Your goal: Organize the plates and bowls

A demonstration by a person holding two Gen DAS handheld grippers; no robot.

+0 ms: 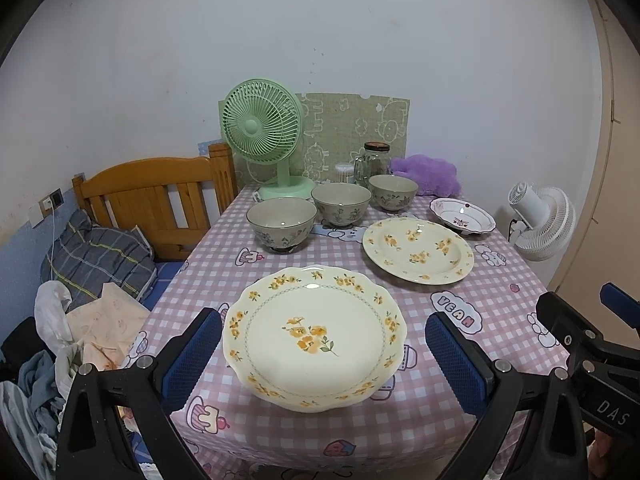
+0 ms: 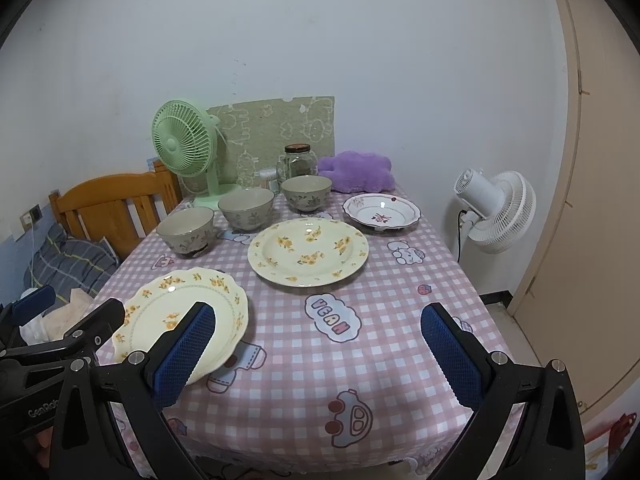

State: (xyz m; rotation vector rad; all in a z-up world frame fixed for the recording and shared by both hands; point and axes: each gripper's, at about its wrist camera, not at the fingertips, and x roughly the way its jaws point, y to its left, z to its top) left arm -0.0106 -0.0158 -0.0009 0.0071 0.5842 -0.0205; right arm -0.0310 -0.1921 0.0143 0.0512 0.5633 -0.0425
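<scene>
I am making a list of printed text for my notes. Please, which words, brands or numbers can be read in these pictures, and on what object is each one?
"VEAN": on the cloud figure printed on the checked tablecloth.
"DAS": on the right gripper body, cut by the frame edge.
"GenRob": on the left gripper body, cut off.
The glass jar shows no readable label.

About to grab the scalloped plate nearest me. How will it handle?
The scalloped plate looks like glazed ceramic: likely rigid, breakable and slick against the pads. It lies flat on the tablecloth, so pushing probably slides it. Its low rim may make a pinch awkward.
</scene>
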